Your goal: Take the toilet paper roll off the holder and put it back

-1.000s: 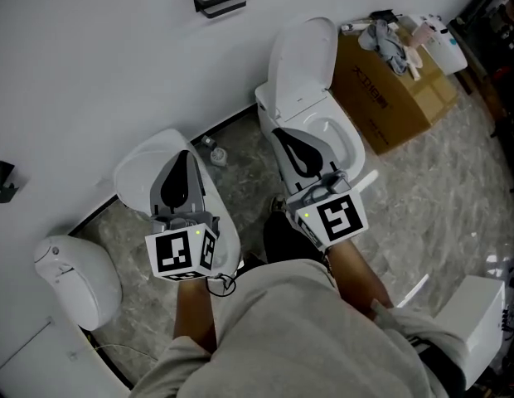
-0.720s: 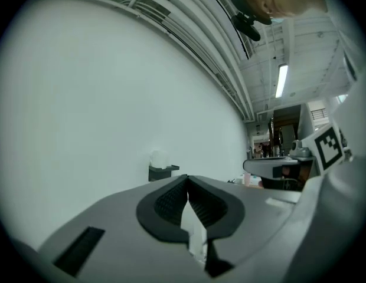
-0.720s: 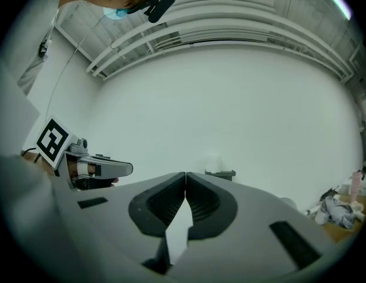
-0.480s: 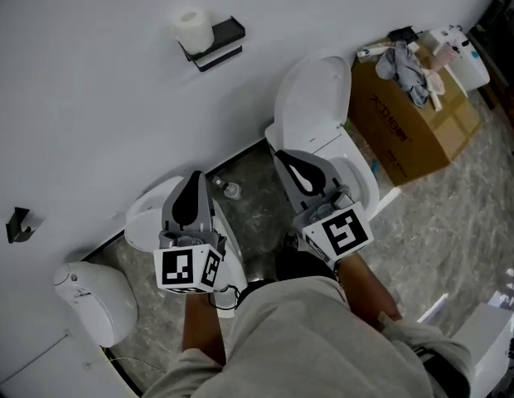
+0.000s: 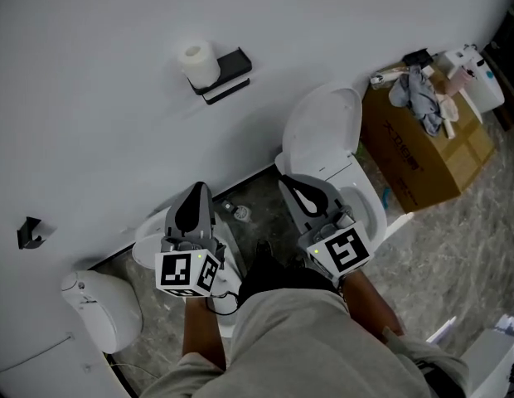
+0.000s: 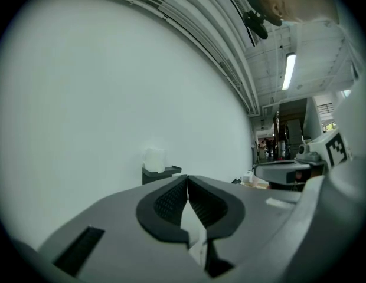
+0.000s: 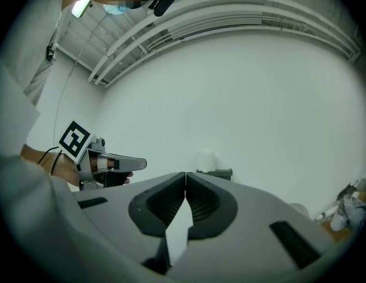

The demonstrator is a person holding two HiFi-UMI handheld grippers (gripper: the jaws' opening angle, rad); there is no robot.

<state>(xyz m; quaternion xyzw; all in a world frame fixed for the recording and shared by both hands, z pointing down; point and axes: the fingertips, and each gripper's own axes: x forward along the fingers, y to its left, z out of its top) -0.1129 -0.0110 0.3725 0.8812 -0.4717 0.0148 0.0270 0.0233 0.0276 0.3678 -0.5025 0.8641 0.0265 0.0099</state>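
A white toilet paper roll (image 5: 199,63) stands upright on a black wall-mounted holder shelf (image 5: 229,75) on the white wall. The same roll (image 6: 154,158) and holder (image 6: 162,173) show ahead in the left gripper view, and the roll (image 7: 208,161) on the holder (image 7: 216,173) in the right gripper view. My left gripper (image 5: 196,194) is shut and empty, well short of the wall. My right gripper (image 5: 297,187) is also shut and empty, beside it and pointing at the wall.
A white toilet (image 5: 327,152) with its lid up stands against the wall, a second toilet (image 5: 153,239) lies under my left gripper. A cardboard box (image 5: 427,152) with cloths and bottles stands at the right. A white bin (image 5: 104,309) sits at lower left. A black hook (image 5: 28,232) is on the wall.
The view has shifted so the roll and holder sit lower and fuller in the head view. Both grippers have moved level toward the wall, still shut.
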